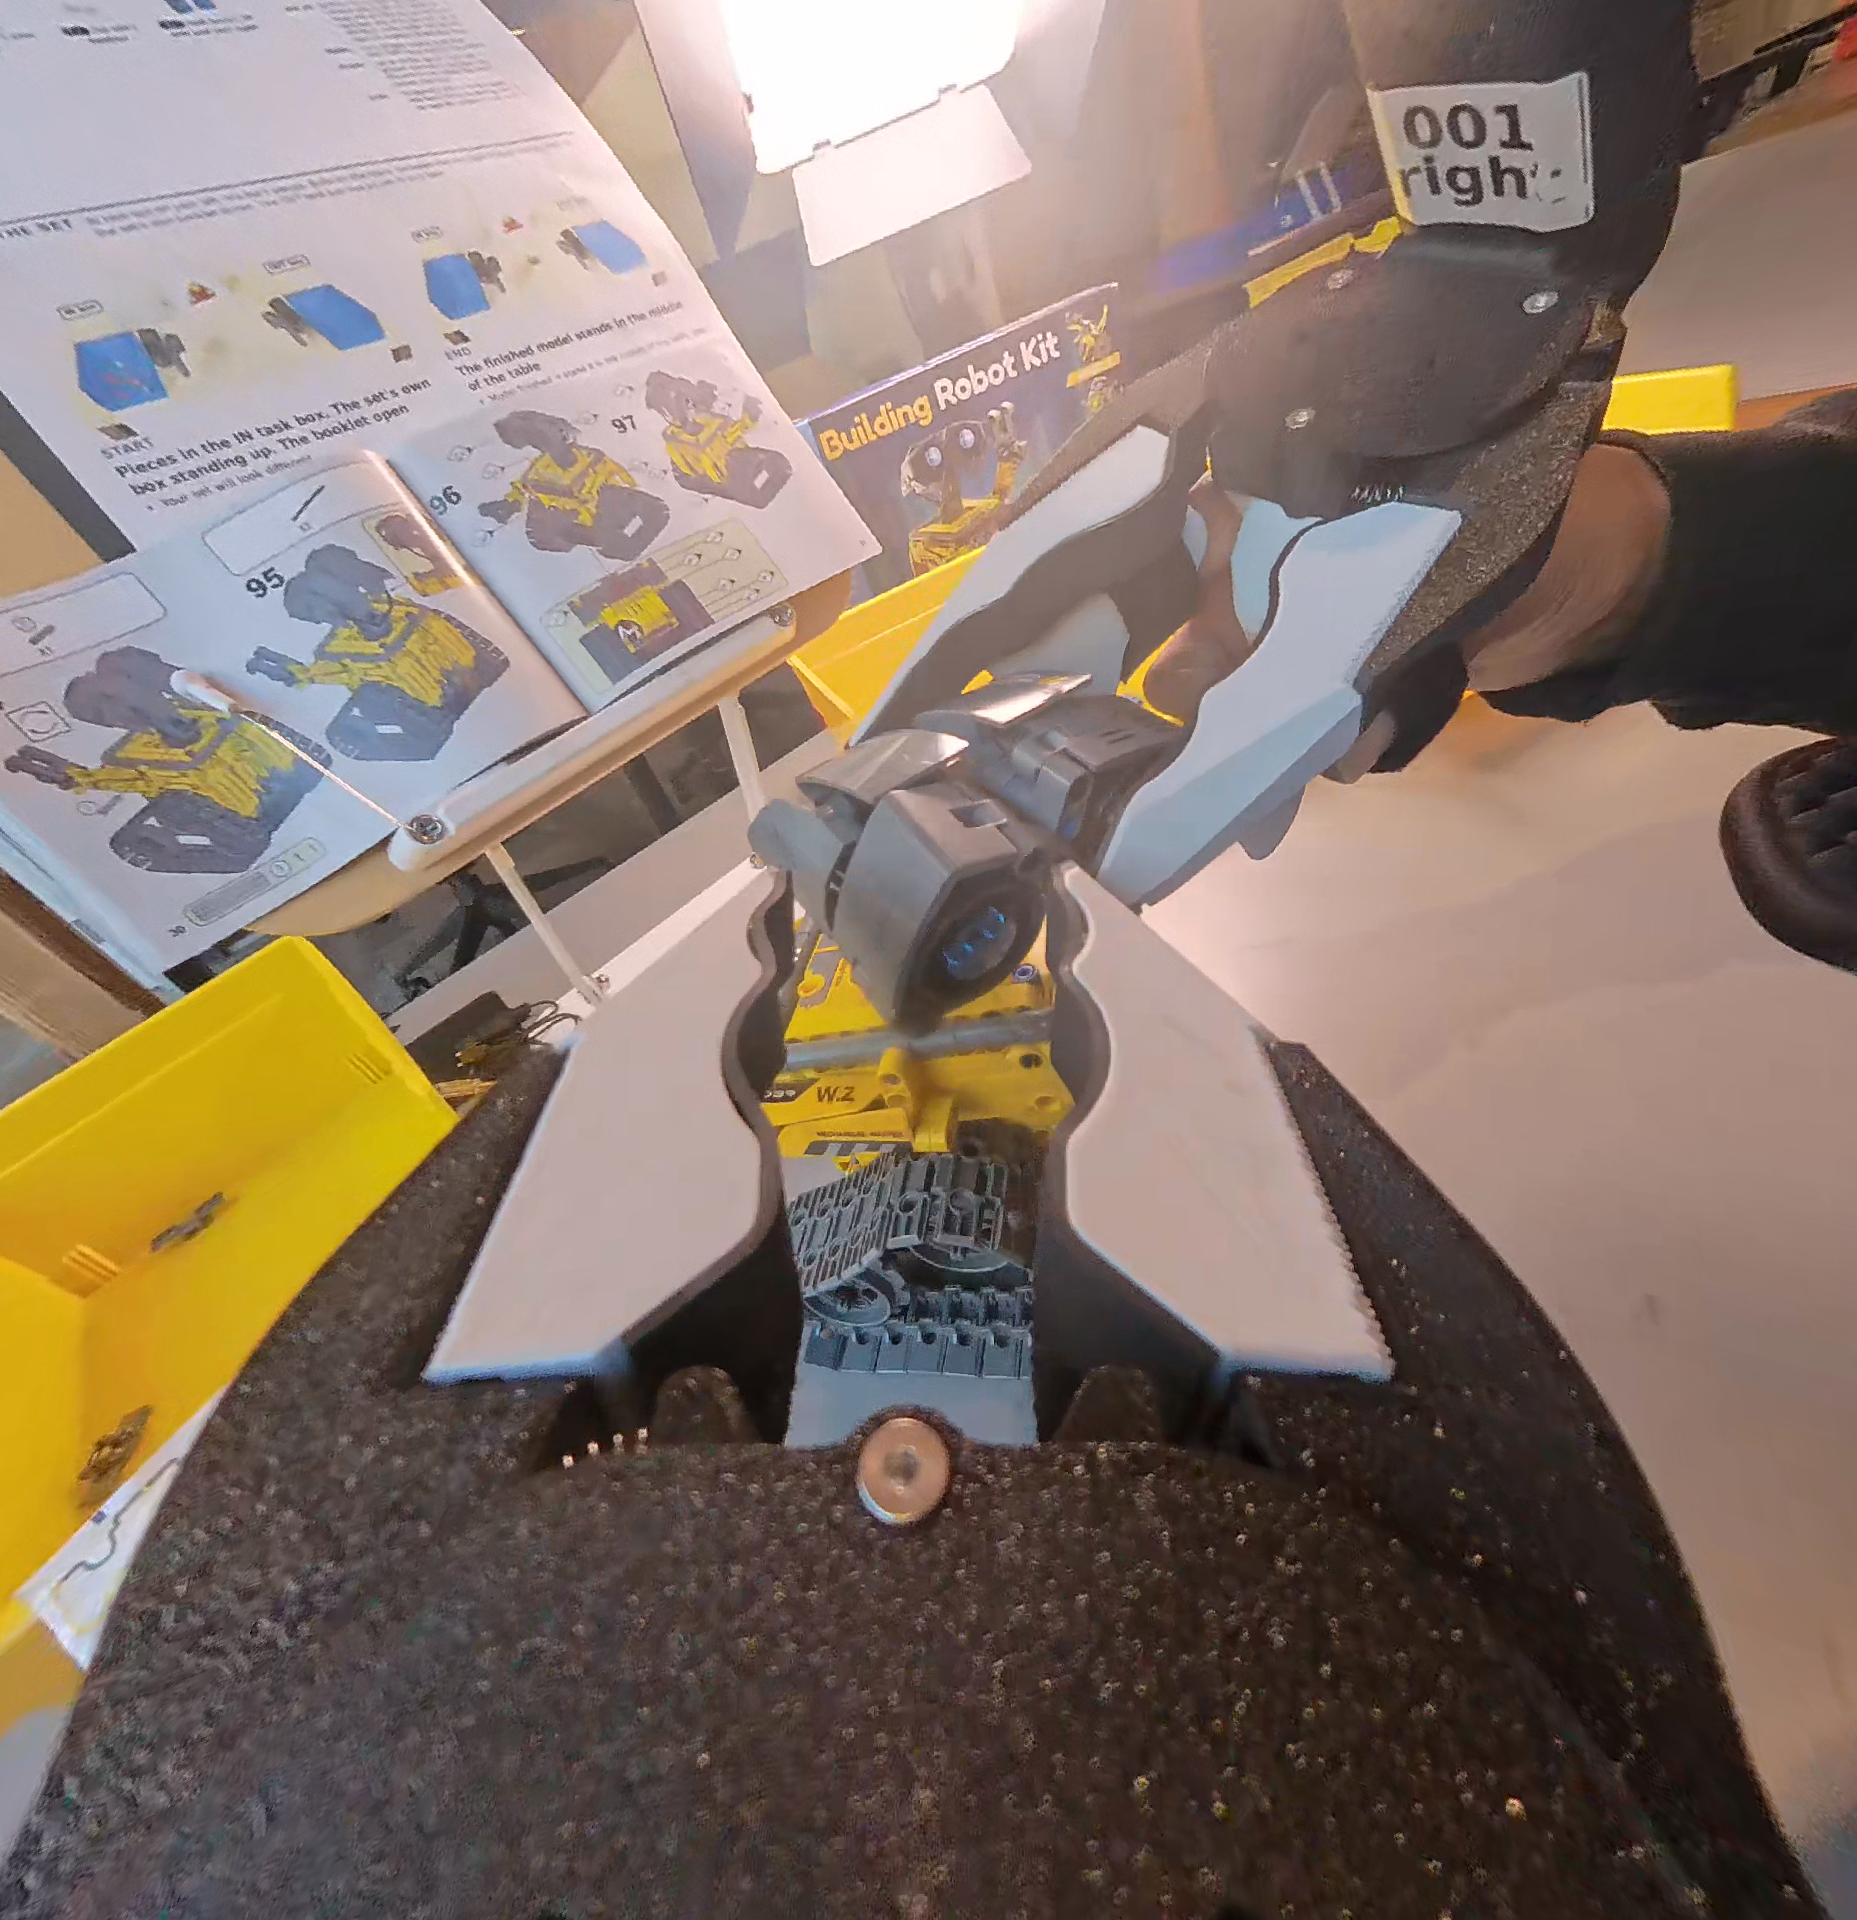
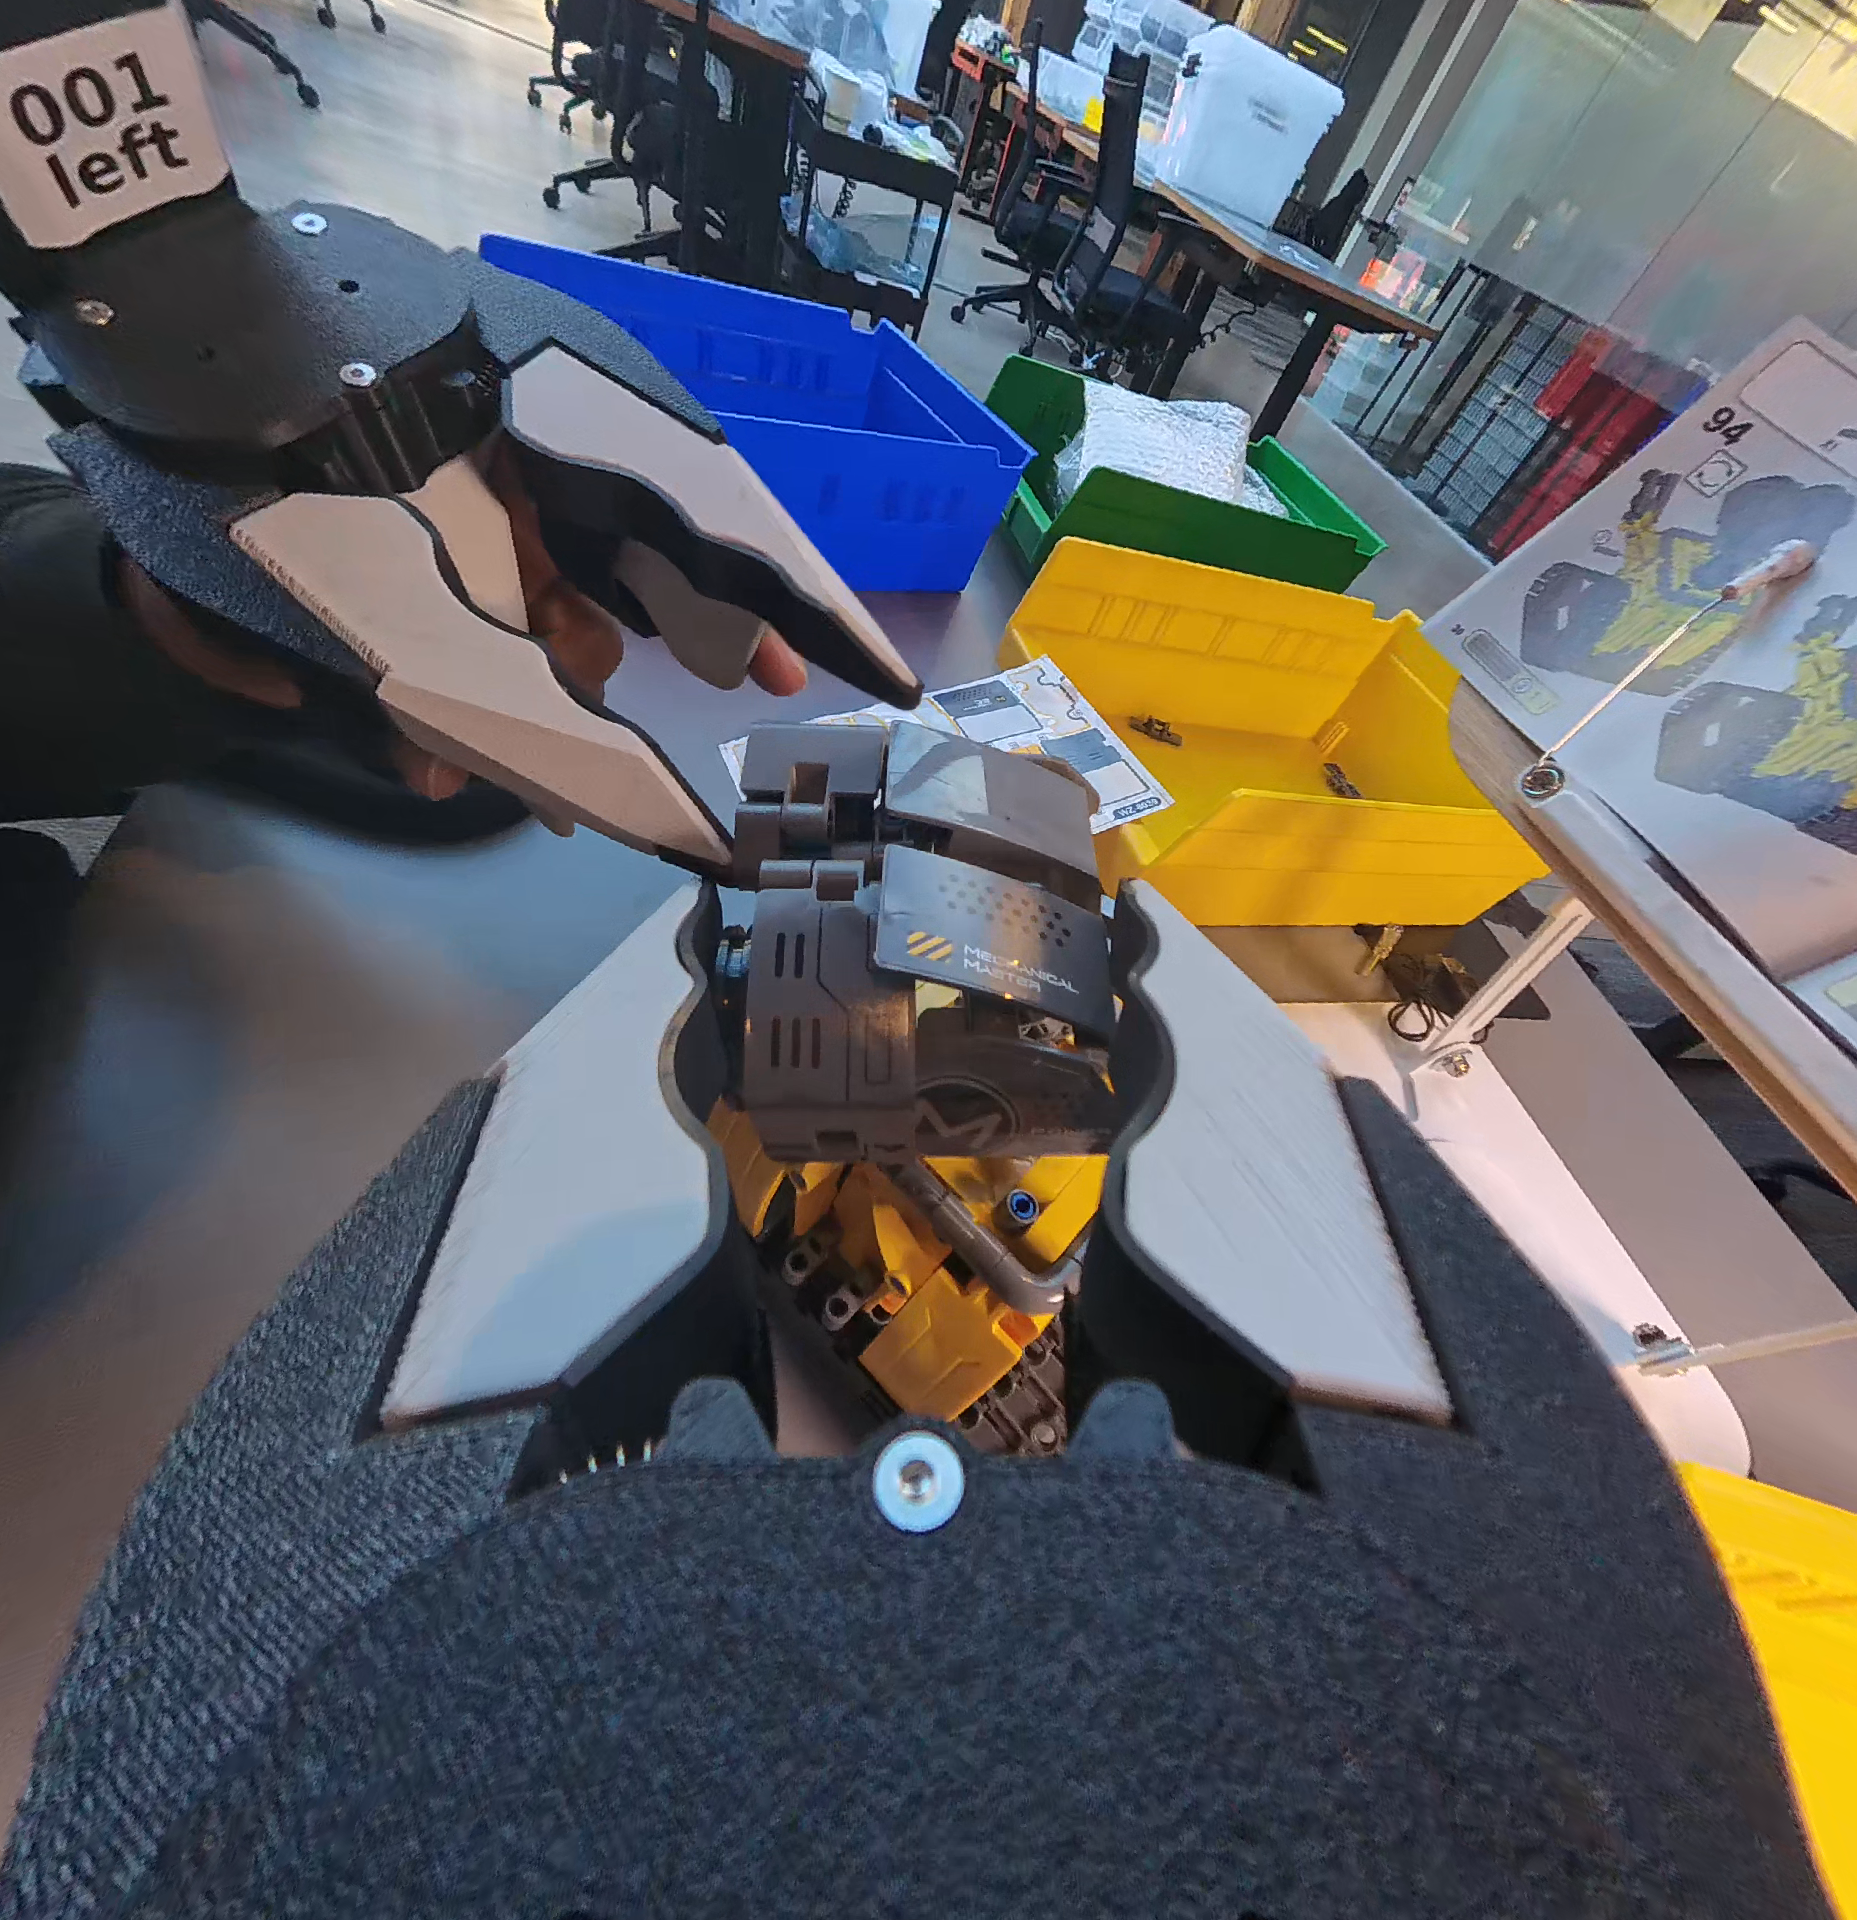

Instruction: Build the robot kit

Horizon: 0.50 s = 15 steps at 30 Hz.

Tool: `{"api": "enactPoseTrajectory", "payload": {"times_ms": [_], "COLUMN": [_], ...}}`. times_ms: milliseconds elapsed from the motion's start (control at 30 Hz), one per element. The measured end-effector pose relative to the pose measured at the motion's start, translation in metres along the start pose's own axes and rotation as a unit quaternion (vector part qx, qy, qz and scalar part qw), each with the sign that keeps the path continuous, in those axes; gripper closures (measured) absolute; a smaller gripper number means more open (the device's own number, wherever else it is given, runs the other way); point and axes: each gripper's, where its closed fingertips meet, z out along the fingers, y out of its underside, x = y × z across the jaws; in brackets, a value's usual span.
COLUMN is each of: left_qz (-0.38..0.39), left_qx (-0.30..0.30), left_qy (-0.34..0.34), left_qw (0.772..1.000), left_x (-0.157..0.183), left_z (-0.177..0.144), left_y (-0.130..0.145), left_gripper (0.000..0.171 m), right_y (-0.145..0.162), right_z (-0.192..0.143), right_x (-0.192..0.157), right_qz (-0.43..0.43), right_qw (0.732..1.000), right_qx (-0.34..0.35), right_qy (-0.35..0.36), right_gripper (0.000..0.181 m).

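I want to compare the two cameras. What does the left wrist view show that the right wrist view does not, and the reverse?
Only the left wrist view shows the kit box, a bright lamp and the model's grey tracks.

Only the right wrist view shows the blue bin, the green bin, the sticker sheet and office chairs behind.

Both show the yellow and grey model, the left gripper and right gripper at its grey head, a yellow bin and the open booklet.

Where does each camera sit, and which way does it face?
Left wrist view: on the left gripper, facing the toy robot and booklet; right gripper and a hand show.
Right wrist view: on the right gripper, facing the yellow bin; a hand holds the left gripper.
Both share the toy robot.
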Motion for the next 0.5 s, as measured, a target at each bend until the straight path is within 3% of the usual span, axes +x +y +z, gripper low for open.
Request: {"api": "enactPoseTrajectory", "payload": {"times_ms": [267, 500], "left_qz": [-0.093, -0.184], "left_qx": [-0.004, 0.030], "left_qy": [0.041, 0.043], "left_qw": [0.995, 0.981], "left_x": [0.001, 0.005], "left_z": [0.002, 0.001], "left_y": [0.010, 0.011], "left_gripper": [0.116, 0.130], "right_y": [0.000, -0.001], "right_z": [-0.001, 0.000], "right_x": [-0.003, -0.002], "right_qz": [-0.033, -0.040], "right_qw": [0.999, 0.998], "right_qx": [0.010, 0.028], "right_qy": [0.014, 0.041], "right_gripper": [0.108, 0.110]}}
